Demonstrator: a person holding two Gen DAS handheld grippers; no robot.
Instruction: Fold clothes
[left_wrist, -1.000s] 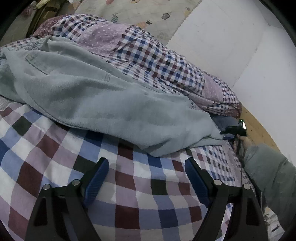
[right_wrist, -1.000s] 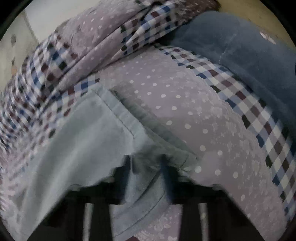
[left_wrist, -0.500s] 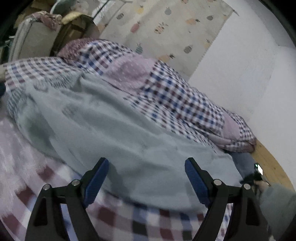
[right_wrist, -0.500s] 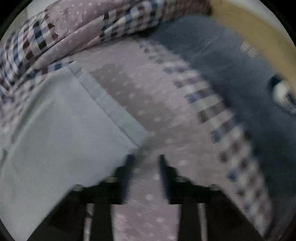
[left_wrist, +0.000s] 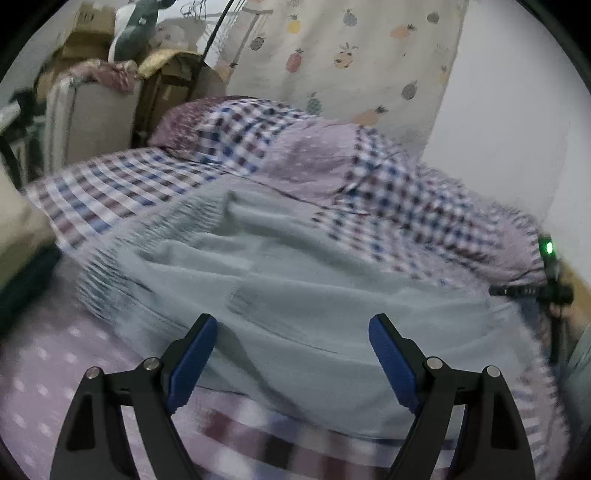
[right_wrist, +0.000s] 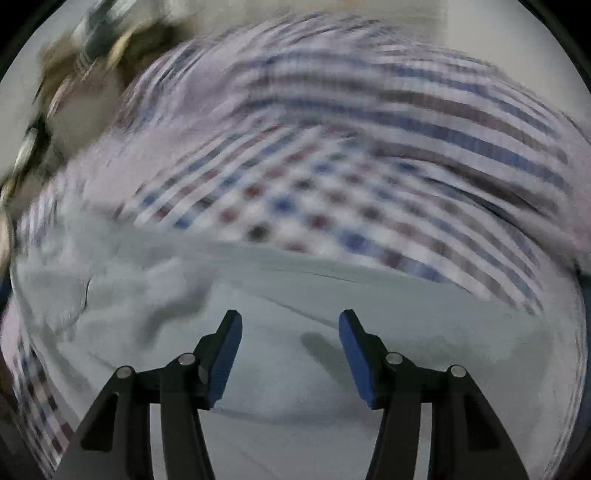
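A pale grey-green garment (left_wrist: 295, 280) lies spread across the checked bedcover (left_wrist: 122, 192), its gathered waistband toward the left. My left gripper (left_wrist: 291, 332) hovers open over its near edge, nothing between the blue pads. In the blurred right wrist view the same garment (right_wrist: 332, 295) fills the lower half, rumpled at the left. My right gripper (right_wrist: 290, 325) stands open above it, holding nothing. In the left wrist view, the right gripper's body (left_wrist: 546, 284) with a green light shows at the garment's far right end.
A checked and dotted quilt (left_wrist: 369, 177) is heaped behind the garment. Beyond the bed stand cardboard boxes (left_wrist: 173, 81), a pale radiator-like panel (left_wrist: 88, 118) and a pineapple-print curtain (left_wrist: 343, 55). A white wall (left_wrist: 509, 110) is at the right.
My right gripper has let go of the garment's hem, opened and swung round over the garment. My left gripper has tilted up and moved in over the garment's near edge.
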